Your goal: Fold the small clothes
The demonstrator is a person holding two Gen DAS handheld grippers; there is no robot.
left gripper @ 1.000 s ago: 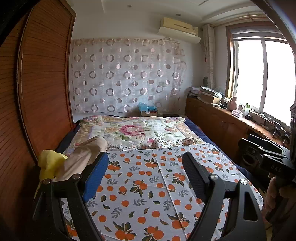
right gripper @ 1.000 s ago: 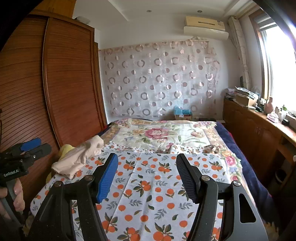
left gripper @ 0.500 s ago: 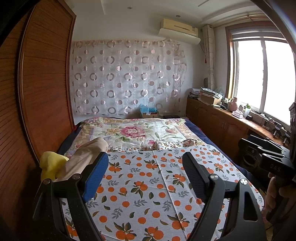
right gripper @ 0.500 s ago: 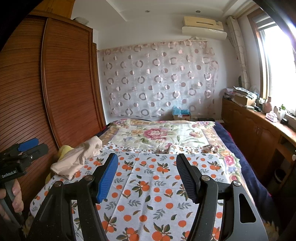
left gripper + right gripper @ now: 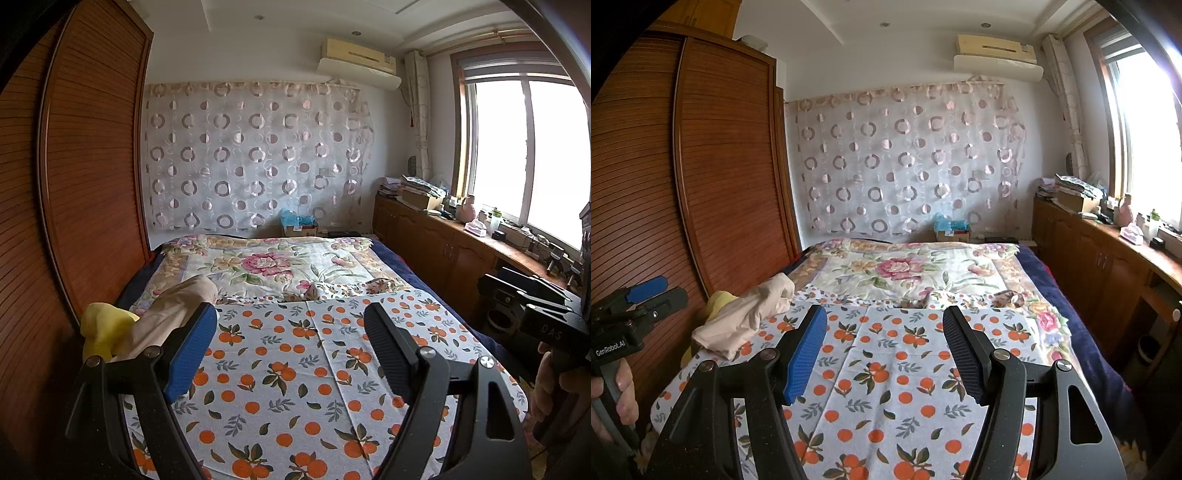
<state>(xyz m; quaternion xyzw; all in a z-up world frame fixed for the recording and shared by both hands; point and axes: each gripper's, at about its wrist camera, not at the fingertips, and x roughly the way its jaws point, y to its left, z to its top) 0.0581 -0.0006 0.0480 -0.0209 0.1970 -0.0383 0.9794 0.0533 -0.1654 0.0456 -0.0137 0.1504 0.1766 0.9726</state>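
While both tools hang over the bed, nothing is grasped.

Left wrist view: the left gripper [image 5: 290,347] has its jaws spread with only the orange-print sheet [image 5: 295,369] showing between them. The clothes sit at about nine o'clock from the gripper, by the wardrobe [image 5: 85,184]: a beige garment [image 5: 173,310] bunched in a heap, with a yellow garment [image 5: 103,328] just beyond it at the bed's edge. The blue pad hides part of the beige heap. At three o'clock the other tool and the hand holding it appear at the frame's edge.

Right wrist view: the right gripper [image 5: 884,350] is likewise released, jaws apart and empty above the sheet. The beige garment [image 5: 746,314] lies at ten o'clock, crumpled, with the yellow one [image 5: 718,299] mostly hidden behind and under it. The left gripper [image 5: 642,299] shows at nine o'clock, well apart from the heap.

Judging from this, folding has not begun and the first pick is still ahead. The risks I see: the two garments touch, so a deep pinch could lift both at once; the heap is close to the bed's edge, so a sideways drag could push the yellow piece off toward the wardrobe; and a low pinch could catch the sheet beneath, pulling it up along with the cloth.
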